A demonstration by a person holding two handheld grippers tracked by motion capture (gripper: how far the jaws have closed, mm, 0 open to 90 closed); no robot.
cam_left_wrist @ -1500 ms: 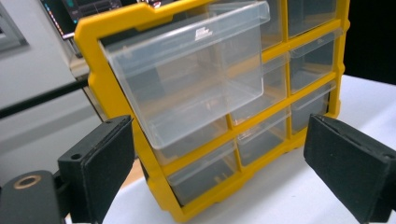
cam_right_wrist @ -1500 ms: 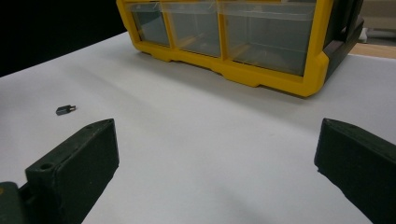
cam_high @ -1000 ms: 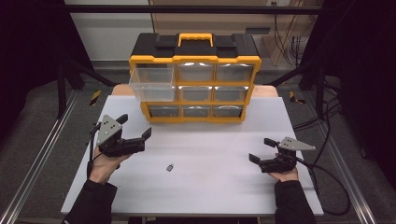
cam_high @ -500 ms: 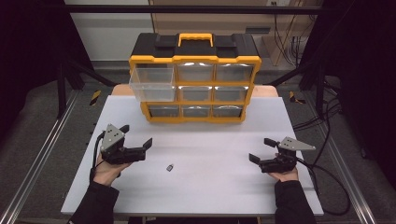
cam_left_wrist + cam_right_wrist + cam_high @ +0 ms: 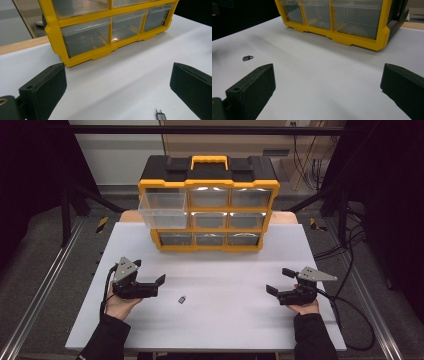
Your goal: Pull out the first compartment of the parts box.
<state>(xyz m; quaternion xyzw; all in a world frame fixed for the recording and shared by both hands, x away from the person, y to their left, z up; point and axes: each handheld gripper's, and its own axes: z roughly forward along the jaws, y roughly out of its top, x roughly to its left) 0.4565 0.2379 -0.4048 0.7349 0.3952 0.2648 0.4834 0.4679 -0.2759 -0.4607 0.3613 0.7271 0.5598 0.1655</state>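
Note:
A small grey plug-like adapter (image 5: 182, 299) lies on the white table (image 5: 225, 320), left of centre. My left gripper (image 5: 158, 287) is open just left of it, jaws pointing right; in the left gripper view the adapter (image 5: 161, 116) lies low between the pads (image 5: 42, 92), nearer the right one. My right gripper (image 5: 279, 281) is open and holds nothing at the table's right, jaws pointing left. In the right gripper view the adapter (image 5: 247, 58) sits far off at the left. The yellow and black drawer organizer (image 5: 208, 205) stands at the back, its top-left clear drawer (image 5: 162, 209) pulled out.
The organizer's other clear drawers (image 5: 86, 37) are closed, the bottom row facing both grippers (image 5: 352, 17). Bare white tabletop lies between the two hands. Cables (image 5: 350, 305) trail off the right edge, and metal rails (image 5: 45, 285) run along the table's sides.
My left gripper has come down and toward the front edge, shifting slightly right toward the adapter. The right gripper and the adapter have stayed put.

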